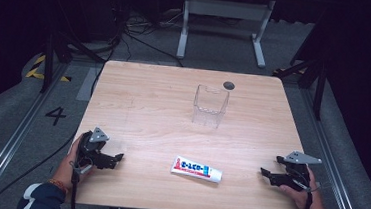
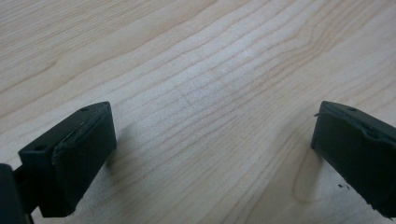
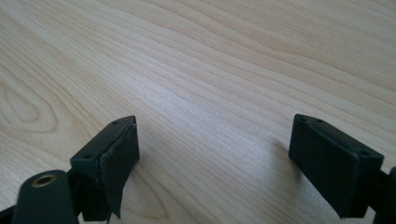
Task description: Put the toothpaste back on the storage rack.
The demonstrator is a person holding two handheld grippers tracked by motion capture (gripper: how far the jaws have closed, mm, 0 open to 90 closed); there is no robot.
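Both grippers parked, tube untouched.
Left gripper (image 1: 115, 160) low at table (image 1: 148, 111) near-left, jaws wide apart, empty; toothpaste tube (image 1: 196, 169) flat between, near front edge; clear cup (image 1: 210, 106) upright behind; right gripper (image 1: 265, 174) near-right, jaws wide, empty.

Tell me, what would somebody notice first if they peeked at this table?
Probably the white toothpaste tube with blue and red print, lying flat near the front edge of the wooden table, between the two grippers. Behind it, toward the far side, stands a clear plastic cup, upright and apart from everything. The left gripper and the right gripper rest open at the front corners, holding nothing.
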